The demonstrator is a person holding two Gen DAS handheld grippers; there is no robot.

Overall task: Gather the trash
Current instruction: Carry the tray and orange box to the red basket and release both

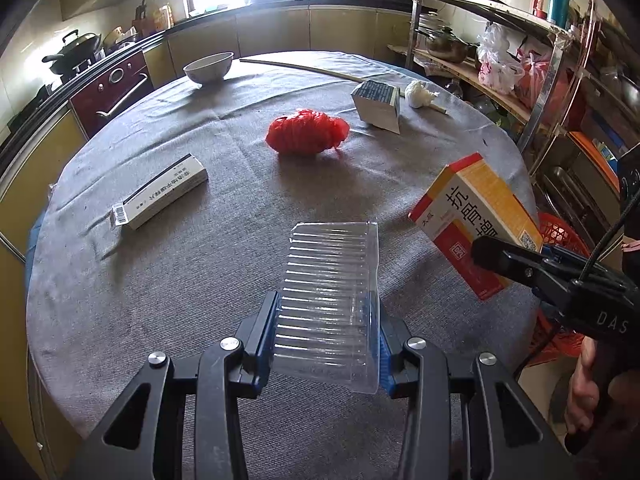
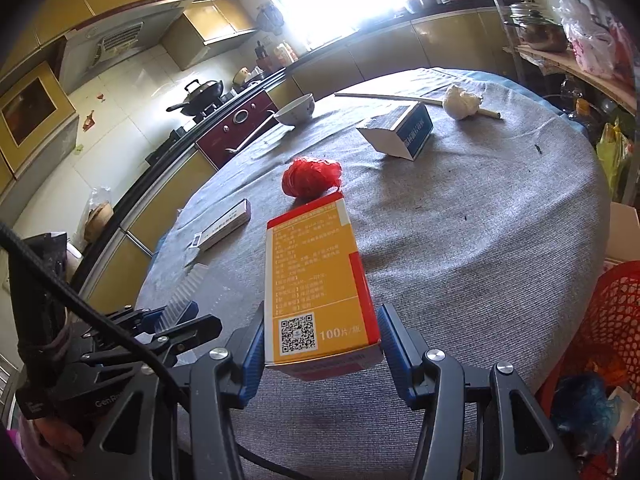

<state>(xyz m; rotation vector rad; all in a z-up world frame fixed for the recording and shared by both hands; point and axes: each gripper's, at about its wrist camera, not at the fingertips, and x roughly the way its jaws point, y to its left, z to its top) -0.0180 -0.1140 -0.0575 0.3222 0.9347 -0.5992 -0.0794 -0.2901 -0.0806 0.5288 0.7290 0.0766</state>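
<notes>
My left gripper (image 1: 328, 332) is shut on a clear ribbed plastic tray (image 1: 330, 280), held above the grey tablecloth. In the right wrist view my right gripper (image 2: 320, 344) is shut on an orange and red medicine box (image 2: 316, 276); the same box (image 1: 476, 216) shows at the right of the left wrist view. On the table lie a crumpled red plastic bag (image 1: 306, 131), a flat grey and white box (image 1: 164, 192), a white and blue box (image 1: 378, 106) and a white paper wad (image 1: 416, 94). A red mesh basket (image 2: 616, 320) stands off the table's right edge.
A white bowl (image 1: 209, 67) and a long pale stick (image 1: 304, 68) lie at the far side of the round table (image 1: 160, 320). Kitchen counters run behind, and a metal rack (image 1: 520, 60) with pots and bags stands at the right.
</notes>
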